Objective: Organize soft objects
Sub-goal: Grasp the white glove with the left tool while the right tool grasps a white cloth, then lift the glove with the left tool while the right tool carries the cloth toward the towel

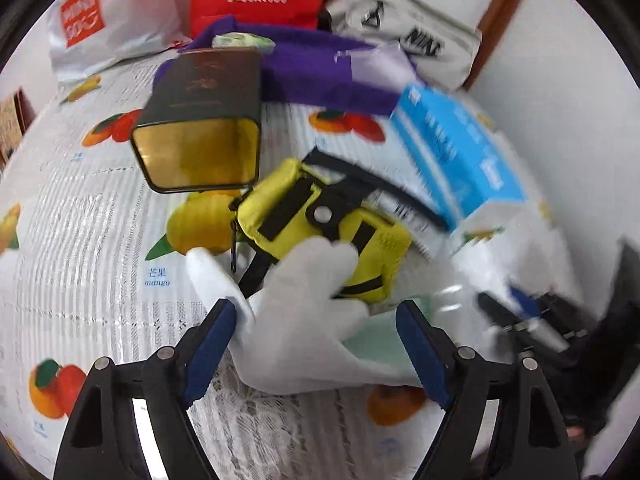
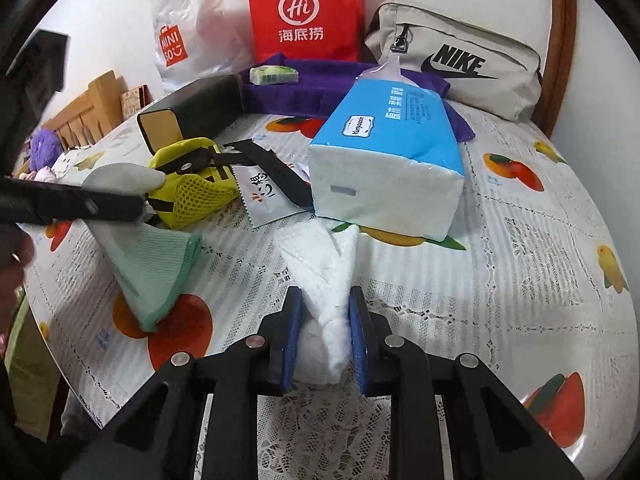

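The right tongs [image 2: 324,340] are clamped on a white fluffy cloth [image 2: 326,280] on the fruit-print counter [image 2: 500,260], while the left tongs [image 1: 316,344] gape apart around a white glove [image 1: 304,320].

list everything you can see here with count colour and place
tissue pack: 1, blue and white, table centre
white towel: 1, white, in front of tissue pack
green cloth: 1, mint green, left of white towel
white cloth: 1, white, across left gripper's open fingers
yellow pouch: 1, yellow with black straps, left
tin box: 1, dark with gold end, behind pouch
purple cloth: 1, purple, rear
red bag: 1, red, rear
Nike bag: 1, beige, rear right
left gripper: open
right gripper: shut on white towel
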`<control>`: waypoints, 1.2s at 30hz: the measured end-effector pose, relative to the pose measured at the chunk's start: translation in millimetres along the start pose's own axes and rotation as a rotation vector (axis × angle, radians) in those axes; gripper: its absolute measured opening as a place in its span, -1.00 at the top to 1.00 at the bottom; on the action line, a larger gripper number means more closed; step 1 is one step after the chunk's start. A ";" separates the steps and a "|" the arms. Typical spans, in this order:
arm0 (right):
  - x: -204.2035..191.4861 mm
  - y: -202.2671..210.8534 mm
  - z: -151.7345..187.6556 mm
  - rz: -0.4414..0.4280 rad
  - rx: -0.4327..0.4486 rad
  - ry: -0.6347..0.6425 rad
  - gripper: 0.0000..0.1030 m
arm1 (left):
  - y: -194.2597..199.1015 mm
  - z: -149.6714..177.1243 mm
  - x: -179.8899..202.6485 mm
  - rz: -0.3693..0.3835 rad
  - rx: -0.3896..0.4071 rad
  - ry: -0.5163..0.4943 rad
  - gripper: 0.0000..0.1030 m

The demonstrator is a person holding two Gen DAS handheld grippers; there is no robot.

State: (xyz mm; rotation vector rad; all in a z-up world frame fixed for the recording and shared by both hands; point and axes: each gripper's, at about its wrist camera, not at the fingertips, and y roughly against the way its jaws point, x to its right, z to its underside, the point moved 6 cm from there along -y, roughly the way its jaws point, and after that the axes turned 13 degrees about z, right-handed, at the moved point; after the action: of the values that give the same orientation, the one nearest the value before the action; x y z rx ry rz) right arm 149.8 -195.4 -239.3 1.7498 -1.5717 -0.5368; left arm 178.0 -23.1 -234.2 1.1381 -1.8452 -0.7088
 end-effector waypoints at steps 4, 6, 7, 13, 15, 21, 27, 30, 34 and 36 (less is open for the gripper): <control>4.0 -1.1 0.4 -0.030 0.011 -0.026 0.54 | -4.1 8.2 0.9 -0.048 -0.001 -0.064 -0.54; 4.7 -1.3 0.5 -0.034 0.015 -0.034 0.54 | 1.1 12.0 -2.7 -0.102 0.014 -0.092 -0.04; 4.5 -1.1 0.8 -0.032 0.016 -0.034 0.54 | 3.0 12.2 -3.7 -0.118 0.014 -0.103 0.04; 4.8 -0.1 0.1 -0.023 -0.010 -0.053 0.55 | 18.0 15.5 -15.3 -0.046 0.012 -0.054 0.41; 6.5 1.0 1.0 -0.029 -0.018 -0.061 0.55 | 21.4 15.7 -19.0 -0.014 0.020 -0.022 0.43; 14.8 5.7 5.5 -0.011 -0.045 -0.076 0.55 | 39.3 17.4 -16.9 0.093 0.052 0.003 0.47; 16.8 6.3 6.4 -0.008 -0.062 -0.083 0.55 | 52.0 23.4 -23.0 0.115 0.050 0.020 0.44; 13.6 6.6 7.7 -0.003 -0.063 -0.071 0.55 | 51.0 29.1 -35.2 0.101 0.044 0.056 0.38; 10.4 7.5 8.2 0.002 -0.065 -0.055 0.55 | 53.4 36.8 -46.8 0.090 0.037 0.078 0.36; 10.0 7.8 8.3 0.001 -0.066 -0.053 0.55 | 54.5 40.3 -51.3 0.063 0.030 0.073 0.10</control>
State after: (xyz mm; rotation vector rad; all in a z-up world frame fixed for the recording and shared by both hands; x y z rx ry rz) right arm 140.3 -207.1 -237.6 1.6978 -1.5735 -0.6324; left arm 131.8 48.0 -229.1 1.1051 -1.8275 -0.5979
